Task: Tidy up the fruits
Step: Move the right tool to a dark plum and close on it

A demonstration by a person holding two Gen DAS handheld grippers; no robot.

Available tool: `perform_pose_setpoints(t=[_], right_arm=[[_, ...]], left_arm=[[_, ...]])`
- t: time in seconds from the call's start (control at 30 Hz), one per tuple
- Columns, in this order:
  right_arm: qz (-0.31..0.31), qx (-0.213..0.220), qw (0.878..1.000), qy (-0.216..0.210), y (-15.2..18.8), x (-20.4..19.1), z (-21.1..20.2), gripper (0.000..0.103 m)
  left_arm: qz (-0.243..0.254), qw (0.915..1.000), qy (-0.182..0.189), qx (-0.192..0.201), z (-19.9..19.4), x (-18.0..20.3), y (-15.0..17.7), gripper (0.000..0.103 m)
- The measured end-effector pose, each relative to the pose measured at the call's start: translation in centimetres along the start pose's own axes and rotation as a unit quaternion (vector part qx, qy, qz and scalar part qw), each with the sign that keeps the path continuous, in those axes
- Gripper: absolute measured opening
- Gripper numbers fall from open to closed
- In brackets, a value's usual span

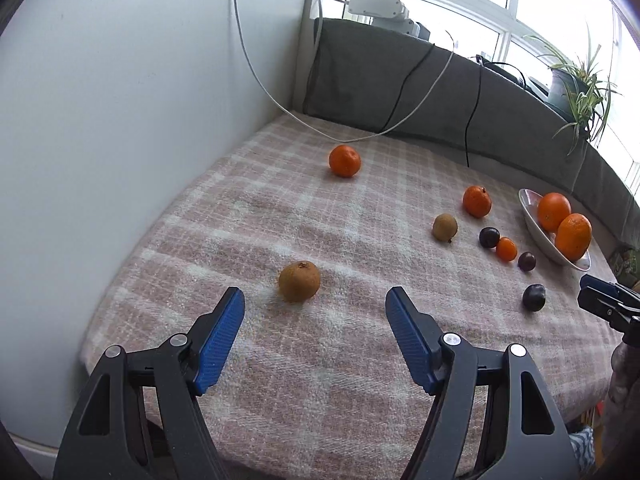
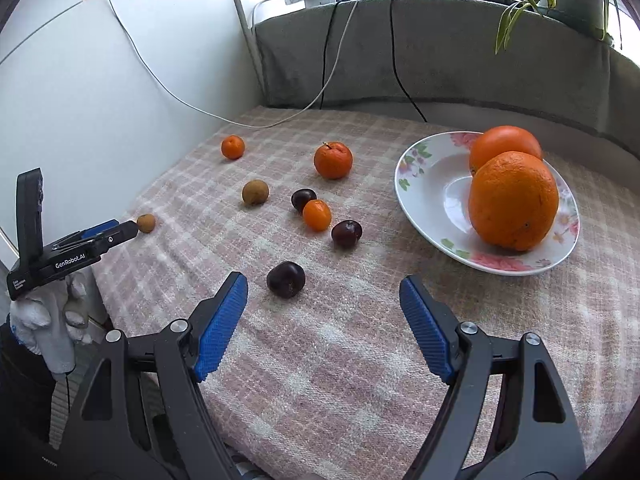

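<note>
- Left wrist view: my left gripper (image 1: 315, 308) stands wide open with nothing between its blue pads, tilted down over the checked blanket (image 1: 320, 380).
- A brown fruit (image 1: 299, 281) lies just ahead of the gap, closer to my left finger, not touching either pad.
- Far ahead sits a tangerine (image 1: 344, 161); ahead and to the right are a second tangerine (image 1: 477, 201), another brown fruit (image 1: 445, 227), a dark plum (image 1: 489, 237), a small orange fruit (image 1: 506, 249) touching it or nearly so, and a second plum (image 1: 527, 261).
- A third plum (image 1: 533, 297) lies off to the right of my right finger, level with it.
- Further right the plate (image 1: 532, 216) holds two big oranges (image 1: 573, 237).
- My right gripper (image 1: 600, 298) pokes in at the right edge; from here I cannot tell how far it is open.
- Right wrist view: my right gripper (image 2: 324, 296) is also wide open and holds nothing.
- A dark plum (image 2: 286, 279) sits just ahead of the gap, nearer my left finger, clear of both pads.
- The flowered plate (image 2: 432, 184) is ahead to the right, with the two oranges (image 2: 513, 199) on it.
- My left gripper (image 2: 130, 227) shows far left, its tip just beside a brown fruit (image 2: 146, 223).
</note>
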State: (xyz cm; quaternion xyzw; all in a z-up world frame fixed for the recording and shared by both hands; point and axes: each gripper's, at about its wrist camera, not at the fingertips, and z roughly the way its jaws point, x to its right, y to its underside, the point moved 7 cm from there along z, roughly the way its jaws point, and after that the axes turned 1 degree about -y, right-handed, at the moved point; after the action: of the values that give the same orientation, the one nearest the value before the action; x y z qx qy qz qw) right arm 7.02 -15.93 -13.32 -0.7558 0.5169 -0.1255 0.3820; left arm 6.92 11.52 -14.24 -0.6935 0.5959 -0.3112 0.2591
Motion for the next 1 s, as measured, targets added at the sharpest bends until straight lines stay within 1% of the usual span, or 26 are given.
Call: perform_pose_setpoints(t=[0.07,0.13,0.2,0.27,0.3,0.4,0.43,0.47,0.53,0.57,0.6,0.67,0.8,0.87,1.0], right_arm=[[-0.001,0.003,1.000,-0.002,0.0,-0.3,0.3,0.081],[0.001,0.003,1.000,-0.005,0.0,-0.6,0.6,0.081],[0.000,0.002,1.000,-0.007,0.0,-0.9,1.0,0.081],[-0.004,-0.002,1.000,-0.008,0.2,-1.3,1.4,0.077],[-0.007,-0.004,1.000,-0.008,0.3,-1.5,1.6,0.074],[-0.012,-0.007,1.000,-0.002,0.5,-1.8,2.2,0.065],[-0.010,-0.008,1.000,-0.005,0.5,-1.9,2.4,0.063],[-0.008,-0.010,1.000,-0.007,0.6,-2.0,2.5,0.063],[-0.006,-0.015,1.000,-0.010,0.6,-2.1,2.9,0.055],[-0.006,-0.016,1.000,-0.011,0.6,-2.2,3.1,0.055],[-0.007,-0.017,1.000,-0.013,0.7,-2.3,3.2,0.053],[-0.012,-0.020,1.000,-0.011,0.7,-2.6,3.4,0.050],[-0.021,-0.028,0.999,0.000,0.7,-2.8,4.0,0.048],[-0.016,-0.032,0.999,0.004,0.7,-2.6,4.3,0.048],[-0.016,-0.043,0.999,0.005,0.9,-2.4,4.9,0.042]], left_arm=[[-0.004,1.0000,-0.005,0.001,0.0,-0.4,0.1,0.073],[-0.006,1.0000,-0.001,-0.002,0.3,-0.5,0.1,0.073],[-0.006,0.9999,-0.009,0.001,0.3,-0.6,0.0,0.068],[-0.012,0.9999,0.003,-0.007,0.7,-0.7,-0.2,0.064],[-0.013,0.9998,0.007,-0.008,0.8,-0.7,-0.3,0.064],[-0.016,0.9998,0.008,-0.011,1.4,-0.9,-0.4,0.062],[-0.021,0.9996,0.010,-0.015,1.8,-1.1,-0.4,0.061],[-0.025,0.9994,0.012,-0.019,2.0,-1.2,-0.3,0.059],[-0.035,0.9990,0.018,-0.024,2.6,-1.3,-0.3,0.051],[-0.039,0.9988,0.018,-0.024,2.8,-1.4,-0.4,0.047],[-0.041,0.9987,0.018,-0.024,3.1,-1.5,-0.4,0.046],[-0.043,0.9987,0.016,-0.024,3.4,-1.6,-0.4,0.045],[-0.044,0.9987,0.016,-0.021,3.5,-1.6,-0.5,0.044],[-0.041,0.9989,0.010,-0.019,3.5,-1.7,-0.6,0.044],[-0.038,0.9991,0.007,-0.020,3.5,-1.8,-0.5,0.044]])
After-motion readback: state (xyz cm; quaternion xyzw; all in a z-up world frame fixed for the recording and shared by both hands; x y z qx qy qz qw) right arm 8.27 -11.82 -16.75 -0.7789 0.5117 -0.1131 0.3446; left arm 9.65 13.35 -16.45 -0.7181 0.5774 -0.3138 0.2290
